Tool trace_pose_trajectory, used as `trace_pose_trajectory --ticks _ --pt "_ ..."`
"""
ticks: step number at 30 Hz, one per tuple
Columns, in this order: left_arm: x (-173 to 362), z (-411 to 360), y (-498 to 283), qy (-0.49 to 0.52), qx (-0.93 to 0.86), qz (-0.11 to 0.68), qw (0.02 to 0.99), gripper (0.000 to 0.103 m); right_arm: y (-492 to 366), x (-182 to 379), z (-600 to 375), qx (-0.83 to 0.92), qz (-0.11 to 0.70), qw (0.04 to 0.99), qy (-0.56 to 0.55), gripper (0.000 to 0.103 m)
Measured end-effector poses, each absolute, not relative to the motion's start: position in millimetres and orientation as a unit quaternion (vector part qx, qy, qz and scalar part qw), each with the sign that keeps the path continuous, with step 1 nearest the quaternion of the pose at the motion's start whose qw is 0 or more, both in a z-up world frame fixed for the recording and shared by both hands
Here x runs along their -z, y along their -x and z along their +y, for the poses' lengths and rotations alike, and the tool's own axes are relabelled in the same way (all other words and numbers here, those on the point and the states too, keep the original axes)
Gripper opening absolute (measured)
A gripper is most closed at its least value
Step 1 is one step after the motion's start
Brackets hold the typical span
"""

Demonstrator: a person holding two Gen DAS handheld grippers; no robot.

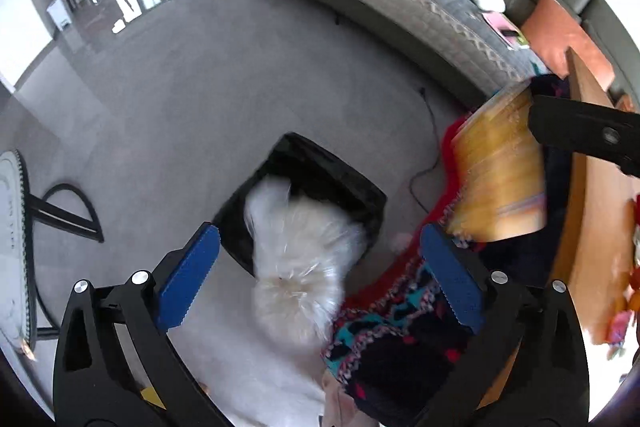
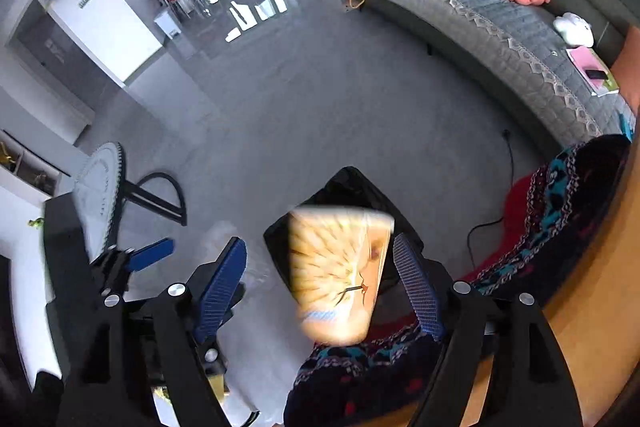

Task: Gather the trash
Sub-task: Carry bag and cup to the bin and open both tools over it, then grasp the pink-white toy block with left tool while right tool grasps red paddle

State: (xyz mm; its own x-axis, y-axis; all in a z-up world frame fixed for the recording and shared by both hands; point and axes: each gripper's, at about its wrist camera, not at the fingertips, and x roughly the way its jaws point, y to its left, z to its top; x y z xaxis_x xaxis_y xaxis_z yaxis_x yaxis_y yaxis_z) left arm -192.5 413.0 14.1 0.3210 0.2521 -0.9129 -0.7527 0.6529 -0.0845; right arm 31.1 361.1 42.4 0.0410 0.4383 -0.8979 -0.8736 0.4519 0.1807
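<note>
Both grippers are released: left gripper (image 1: 320, 279) over blurry white trash (image 1: 300, 267), right gripper (image 2: 324, 287) around a yellow packet (image 2: 340, 275), bin (image 2: 360, 195) mid-frame.

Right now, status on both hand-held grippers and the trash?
Left hand-held gripper open, white wad dropping. Right hand-held gripper open, yellow packet falling. Black bin below, unobstructed.
</note>
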Motion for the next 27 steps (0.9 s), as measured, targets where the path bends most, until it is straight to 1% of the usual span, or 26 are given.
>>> trace_pose_trajectory --ticks 8,15,27 --pt "-18 414 179 0.262 -0.325 0.482 0.77 0.097 -33 -40 355 -0.477 0.501 0.69 0.211 0.077" --pt "-23 403 167 0.253 -0.312 0.482 0.778 0.097 -40 -54 332 -0.471 0.494 0.704 0.195 0.077" --pt "-55 352 124 0.211 -0.26 0.468 0.818 0.097 -69 -84 253 -0.431 0.48 0.749 0.151 0.077"
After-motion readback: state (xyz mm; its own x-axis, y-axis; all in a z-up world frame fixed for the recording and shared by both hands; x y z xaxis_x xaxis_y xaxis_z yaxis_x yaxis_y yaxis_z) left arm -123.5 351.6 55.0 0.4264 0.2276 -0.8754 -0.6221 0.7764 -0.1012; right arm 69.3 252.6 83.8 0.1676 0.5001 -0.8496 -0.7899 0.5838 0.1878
